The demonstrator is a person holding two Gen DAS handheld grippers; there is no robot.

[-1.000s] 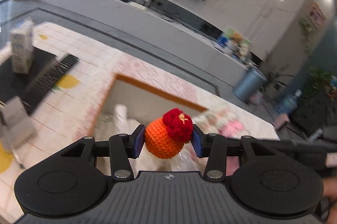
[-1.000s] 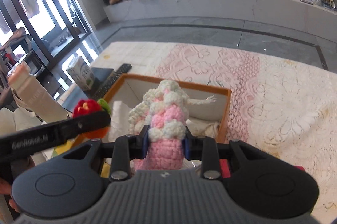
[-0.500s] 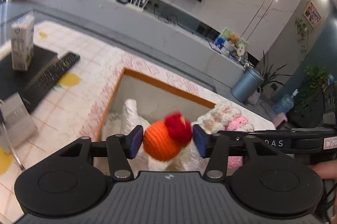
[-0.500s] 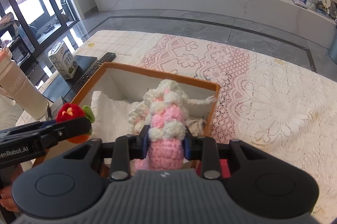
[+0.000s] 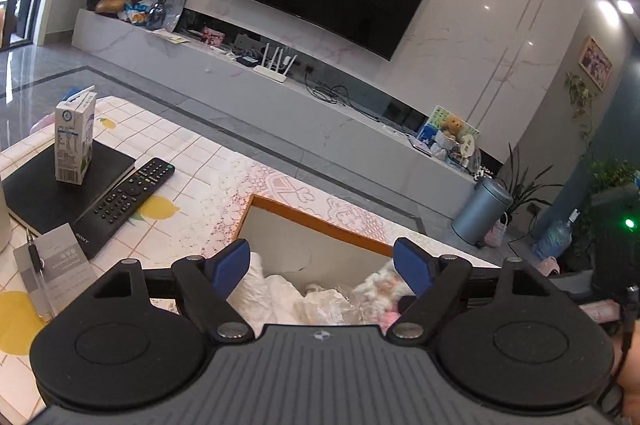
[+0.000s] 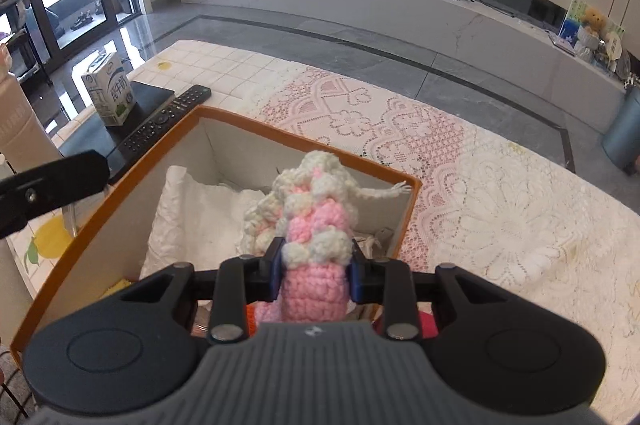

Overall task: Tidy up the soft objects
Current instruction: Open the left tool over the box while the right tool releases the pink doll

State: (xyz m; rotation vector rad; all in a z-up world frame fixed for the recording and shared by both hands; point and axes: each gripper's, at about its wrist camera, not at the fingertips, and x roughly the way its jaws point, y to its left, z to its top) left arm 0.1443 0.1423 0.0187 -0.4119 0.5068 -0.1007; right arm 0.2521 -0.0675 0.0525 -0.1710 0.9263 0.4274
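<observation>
My left gripper [image 5: 322, 263] is open and empty, held over the orange-rimmed box [image 5: 316, 215]. White soft cloth [image 5: 276, 295] and a bit of pink and white crochet [image 5: 384, 285] lie below it in the box. My right gripper [image 6: 313, 271] is shut on a pink and white crochet toy [image 6: 316, 225] and holds it above the same box [image 6: 160, 149], which holds a white cloth [image 6: 192, 209]. A sliver of orange [image 6: 250, 319] shows low in the box behind the right gripper. The left gripper's finger [image 6: 52, 185] juts in from the left edge.
A milk carton [image 5: 74, 141] stands on a black book [image 5: 52, 189] left of the box, with a remote [image 5: 128, 193] beside it. A card and pen [image 5: 52, 273] lie nearer. A lace cloth [image 6: 480, 209] covers the table to the right.
My left gripper opened and let go of the orange crochet ball with the red top; the ball has gone from between its fingers. The right gripper still holds the pink toy over the box.
</observation>
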